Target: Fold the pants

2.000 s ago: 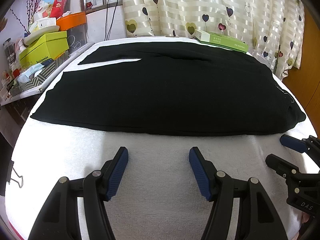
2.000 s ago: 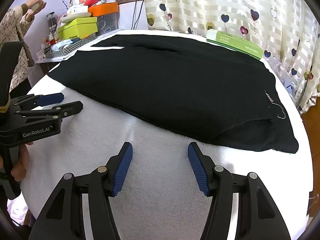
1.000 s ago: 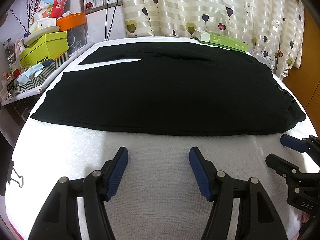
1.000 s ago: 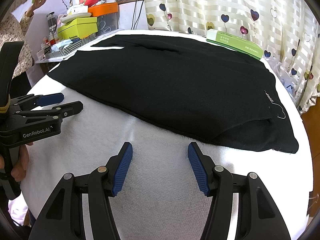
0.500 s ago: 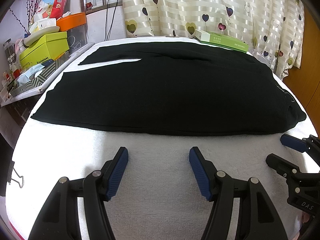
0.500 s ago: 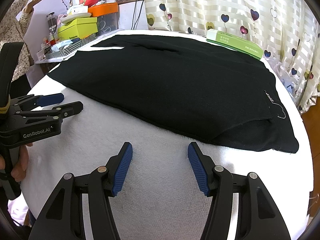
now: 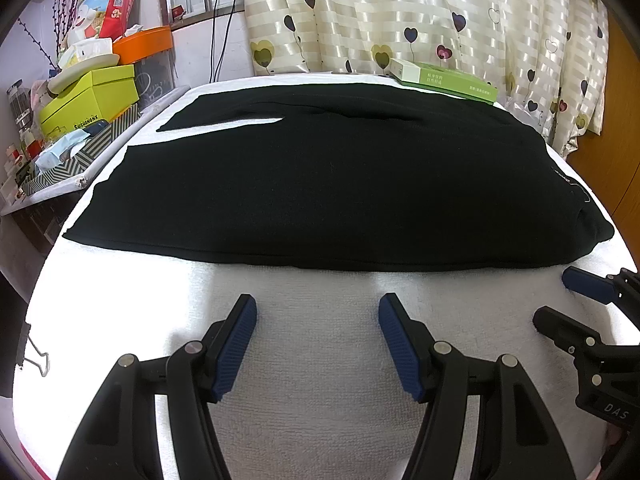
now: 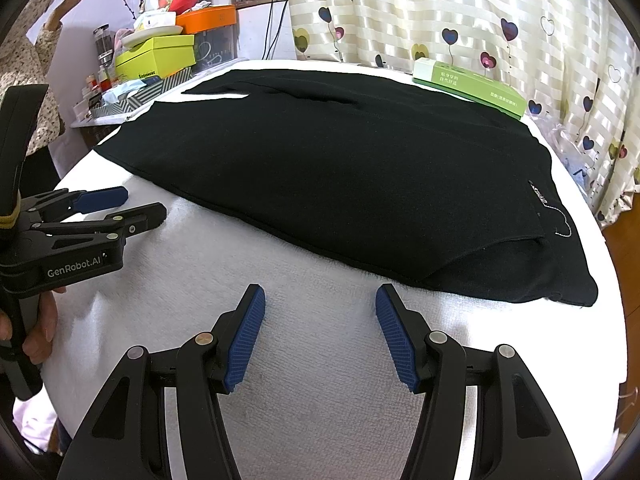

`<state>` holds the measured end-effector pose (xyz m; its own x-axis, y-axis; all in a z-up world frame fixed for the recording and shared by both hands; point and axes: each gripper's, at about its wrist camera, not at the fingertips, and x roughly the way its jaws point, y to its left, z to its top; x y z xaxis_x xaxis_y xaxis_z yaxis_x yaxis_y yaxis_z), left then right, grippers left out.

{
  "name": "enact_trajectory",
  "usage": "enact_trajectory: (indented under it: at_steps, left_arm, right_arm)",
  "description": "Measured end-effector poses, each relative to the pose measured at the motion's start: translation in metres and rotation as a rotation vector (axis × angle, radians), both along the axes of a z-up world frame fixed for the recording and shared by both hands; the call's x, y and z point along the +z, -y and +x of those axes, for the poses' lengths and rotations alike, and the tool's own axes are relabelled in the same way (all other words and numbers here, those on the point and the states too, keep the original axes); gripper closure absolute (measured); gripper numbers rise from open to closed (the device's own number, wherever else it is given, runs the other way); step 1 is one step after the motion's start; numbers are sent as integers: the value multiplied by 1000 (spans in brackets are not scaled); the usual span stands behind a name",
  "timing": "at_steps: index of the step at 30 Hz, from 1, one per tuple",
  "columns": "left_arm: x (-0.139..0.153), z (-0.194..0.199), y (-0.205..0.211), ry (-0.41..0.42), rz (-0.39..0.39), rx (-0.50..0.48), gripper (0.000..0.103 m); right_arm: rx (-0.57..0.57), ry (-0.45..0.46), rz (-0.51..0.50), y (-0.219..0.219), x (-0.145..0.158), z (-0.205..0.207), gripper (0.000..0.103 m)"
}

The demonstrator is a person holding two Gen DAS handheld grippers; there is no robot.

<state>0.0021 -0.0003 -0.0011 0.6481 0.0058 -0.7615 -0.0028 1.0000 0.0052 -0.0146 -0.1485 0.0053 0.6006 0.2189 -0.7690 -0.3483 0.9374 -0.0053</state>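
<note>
two grippers, jaws apart | flat black knit pants (image 7: pixel 320 184) | white terry towel (image 7: pixel 320 380)

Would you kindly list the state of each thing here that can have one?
pants: spread flat on the white towel, not yet folded
left gripper: open, empty, above the towel
right gripper: open, empty
green box: closed, lying beyond the pants

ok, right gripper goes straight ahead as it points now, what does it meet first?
Likely the near hem of the black pants. The right gripper is open over bare white towel, nothing between; height above the cloth is unclear.
</note>
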Motion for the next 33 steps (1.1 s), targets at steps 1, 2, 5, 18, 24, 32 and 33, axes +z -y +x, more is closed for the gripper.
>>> enact_trajectory:
  at_steps: [1,2,5,18,24,32,33]
  left_arm:
    - [0,0,0,0,0,0,36]
    - [0,0,0,0,1,0,36]
    - [0,0,0,0,0,0,36]
    - [0,0,0,0,2,1,36]
    - [0,0,0,0,1,0,36]
    - [0,-1,-4,-1,3,1,37]
    - [0,0,-5,-1,2,1,37]
  right_arm:
    - [0,0,0,0,0,0,45]
    - [0,0,0,0,0,0,44]
    - [0,0,0,0,0,0,45]
    - [0,0,1,0,-1,0,44]
    - [0,0,1,0,-1,0,44]
    - [0,0,-1,0,0,1,44]
    - [0,0,-1,0,0,1,44]
